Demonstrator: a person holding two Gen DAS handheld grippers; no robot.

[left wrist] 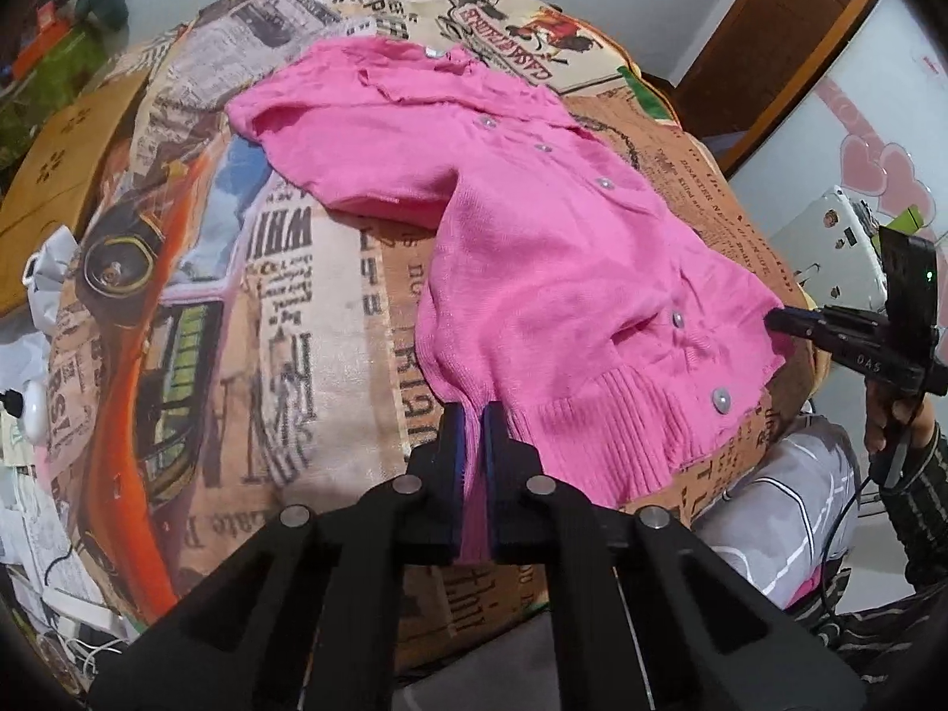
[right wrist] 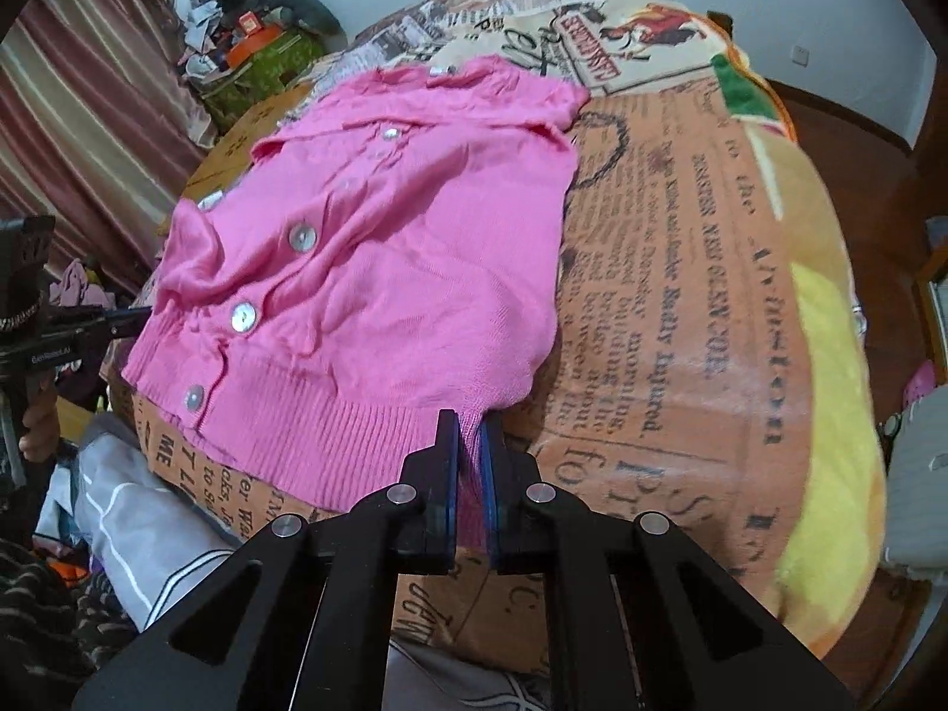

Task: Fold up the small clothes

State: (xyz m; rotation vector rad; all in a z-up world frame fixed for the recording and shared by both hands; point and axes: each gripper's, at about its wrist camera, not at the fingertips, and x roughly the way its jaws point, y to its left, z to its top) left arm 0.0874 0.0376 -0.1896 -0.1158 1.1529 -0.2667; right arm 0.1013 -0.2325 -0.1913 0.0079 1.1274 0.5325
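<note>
Newsprint cushion (left wrist: pixel 332 308) bears a pink cardigan (left wrist: pixel 533 237); both the left tool (left wrist: pixel 472 462) and right tool (right wrist: pixel 471 468) pinch its hem.

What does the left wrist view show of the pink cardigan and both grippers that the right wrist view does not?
Only the left wrist view shows the cardigan's sleeve spread out sideways, and the right gripper from outside, pinching the hem corner. Only the right wrist view shows the left gripper from outside and the yellow plush edge. Both show the pink cardigan buttoned, flat on the newspaper-print cover, each gripper shut on its ribbed hem.
</note>
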